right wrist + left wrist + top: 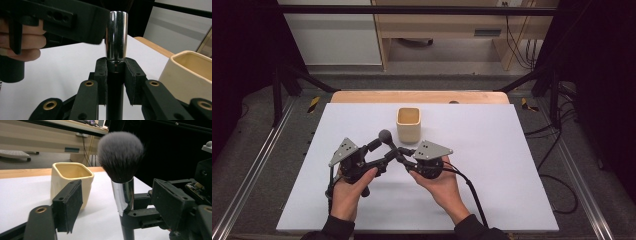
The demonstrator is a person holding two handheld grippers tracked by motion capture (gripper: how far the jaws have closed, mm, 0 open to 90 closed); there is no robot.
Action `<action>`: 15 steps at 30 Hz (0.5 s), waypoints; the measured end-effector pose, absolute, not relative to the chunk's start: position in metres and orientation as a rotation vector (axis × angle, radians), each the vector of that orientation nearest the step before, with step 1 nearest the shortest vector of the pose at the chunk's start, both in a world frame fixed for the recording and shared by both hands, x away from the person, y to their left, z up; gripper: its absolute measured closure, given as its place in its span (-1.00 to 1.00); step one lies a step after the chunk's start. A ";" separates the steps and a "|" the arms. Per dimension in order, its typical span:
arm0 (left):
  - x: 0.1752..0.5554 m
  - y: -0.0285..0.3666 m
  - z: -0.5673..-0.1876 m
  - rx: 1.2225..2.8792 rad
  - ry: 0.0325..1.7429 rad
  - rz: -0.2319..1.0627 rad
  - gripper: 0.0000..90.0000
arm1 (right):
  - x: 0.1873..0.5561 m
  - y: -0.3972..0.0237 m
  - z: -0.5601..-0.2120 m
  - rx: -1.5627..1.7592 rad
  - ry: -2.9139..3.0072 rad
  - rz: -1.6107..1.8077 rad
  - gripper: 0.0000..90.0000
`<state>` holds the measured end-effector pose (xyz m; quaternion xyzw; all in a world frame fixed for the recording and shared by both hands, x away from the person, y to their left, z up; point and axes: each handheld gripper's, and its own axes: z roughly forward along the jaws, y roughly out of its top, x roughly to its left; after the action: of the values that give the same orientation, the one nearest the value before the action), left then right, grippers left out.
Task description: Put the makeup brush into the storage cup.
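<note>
A makeup brush (385, 135) with a grey bristle head (121, 155), a silver ferrule (116, 35) and a black handle stands upright above the white board. My right gripper (115, 75) is shut on the handle just below the ferrule. My left gripper (119, 203) has its jaws on either side of the ferrule, with gaps between both pads and the brush. A cream square cup (408, 125) stands empty just behind the brush; the same cup (63, 173) sits past my left jaw. In the high view the left gripper (382, 152) and right gripper (401, 156) meet tip to tip.
The white board (512, 165) covers a wooden table whose far edge (419, 96) shows behind the cup. Black frame posts stand at both sides. A cable (472, 192) trails from the right gripper toward the near edge.
</note>
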<state>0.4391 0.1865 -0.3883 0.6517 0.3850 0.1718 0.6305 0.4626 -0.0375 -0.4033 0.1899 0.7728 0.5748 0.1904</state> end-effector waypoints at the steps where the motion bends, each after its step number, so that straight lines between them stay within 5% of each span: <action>1: 0.439 0.187 -0.388 1.492 0.881 0.393 -0.36 | 0.463 -0.038 -0.403 0.534 2.172 1.615 0.64; 15: 0.443 0.186 -0.393 1.473 0.944 0.320 0.18 | 0.461 -0.033 -0.403 0.519 2.173 1.621 0.64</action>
<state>0.4427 0.1861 -0.3931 0.6434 0.4121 0.1396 0.6299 0.4609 -0.0325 -0.4028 0.1846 0.7730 0.5765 0.1897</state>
